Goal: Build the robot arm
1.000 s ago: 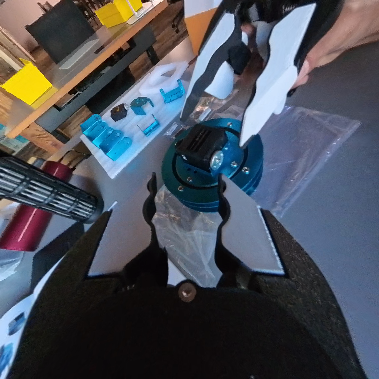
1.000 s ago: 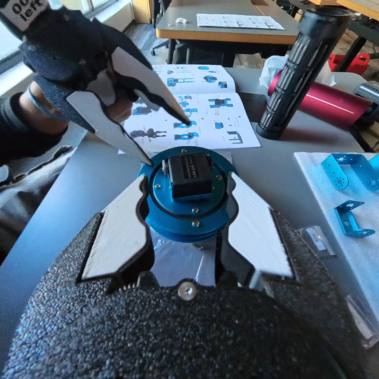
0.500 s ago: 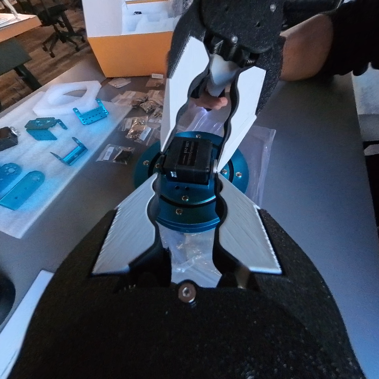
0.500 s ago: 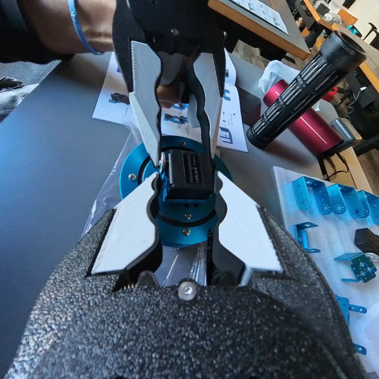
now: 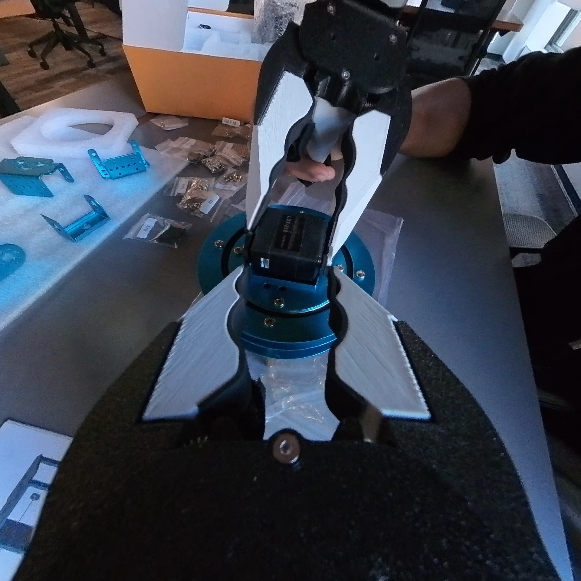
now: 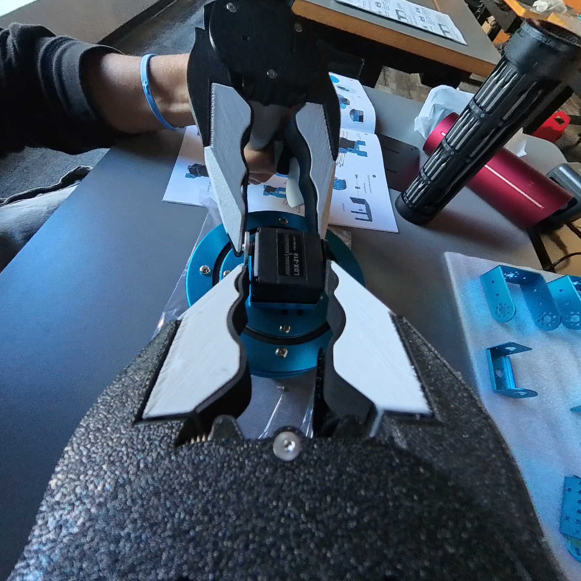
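A black servo (image 5: 289, 242) sits upright in a blue bracket on a round blue metal base (image 5: 217, 264), which rests on a clear plastic bag (image 5: 383, 239) on the grey table. My left gripper (image 5: 286, 276) comes at it from the near side, its fingers closed against the servo and the hub below it. My right gripper (image 6: 286, 270) reaches in from the opposite side, and its fingers press the servo (image 6: 286, 264) on both flanks above the base (image 6: 201, 261). Each gripper also shows in the other's view, tips down on the servo: the right one (image 5: 290, 242), the left one (image 6: 281, 242).
Blue metal brackets (image 5: 78, 226) lie on white foam (image 6: 534, 440). Small bags of screws (image 5: 201, 198) lie before an orange and white box (image 5: 188, 72). An open booklet (image 6: 361, 176), a black perforated cylinder (image 6: 481, 125) and a red cylinder (image 6: 509, 185) lie behind the base. Both grippers' tips are close together, under 4 cm apart.
Both grippers have swung round to face each other across the base and lowered onto the servo. Their fingers have narrowed from around the base to against the servo's sides.
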`<state>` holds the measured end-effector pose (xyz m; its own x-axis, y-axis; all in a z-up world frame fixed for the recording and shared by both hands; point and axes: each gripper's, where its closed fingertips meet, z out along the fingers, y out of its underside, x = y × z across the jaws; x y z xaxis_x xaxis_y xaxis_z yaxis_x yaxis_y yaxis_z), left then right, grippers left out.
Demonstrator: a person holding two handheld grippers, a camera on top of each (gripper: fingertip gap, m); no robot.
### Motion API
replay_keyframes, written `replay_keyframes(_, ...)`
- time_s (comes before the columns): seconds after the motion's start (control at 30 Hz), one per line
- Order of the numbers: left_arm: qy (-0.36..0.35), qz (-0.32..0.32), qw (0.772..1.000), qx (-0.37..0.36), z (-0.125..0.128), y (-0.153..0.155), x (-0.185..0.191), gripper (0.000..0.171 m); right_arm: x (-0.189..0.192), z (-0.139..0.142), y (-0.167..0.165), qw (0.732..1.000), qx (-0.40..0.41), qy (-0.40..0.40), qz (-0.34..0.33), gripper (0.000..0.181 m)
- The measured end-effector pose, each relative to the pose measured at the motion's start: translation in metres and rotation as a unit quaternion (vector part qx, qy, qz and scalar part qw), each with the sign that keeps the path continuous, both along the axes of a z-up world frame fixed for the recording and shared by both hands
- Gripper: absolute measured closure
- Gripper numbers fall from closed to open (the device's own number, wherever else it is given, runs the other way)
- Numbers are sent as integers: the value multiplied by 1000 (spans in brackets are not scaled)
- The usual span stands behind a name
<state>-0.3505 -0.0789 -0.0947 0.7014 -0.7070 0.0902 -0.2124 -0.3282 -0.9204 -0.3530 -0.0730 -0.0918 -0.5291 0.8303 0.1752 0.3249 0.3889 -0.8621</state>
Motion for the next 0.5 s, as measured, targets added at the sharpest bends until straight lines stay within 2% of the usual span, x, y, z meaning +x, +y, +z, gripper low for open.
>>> replay_keyframes(0.2, -6, 7, 1000, 6, -1, -1, 0, 121, 1, -2, 2, 996, -77, -30, 15, 136)
replay_keyframes(0.37, -54, 21, 998, 20, 13, -5, -18, 120, 3, -3, 3, 996, -83, -41, 20, 136)
replay_keyframes(0.5, -44, 16, 999, 15, 5, -4, -13, 106, 5, -2, 2, 995, -88, -49, 25, 136)
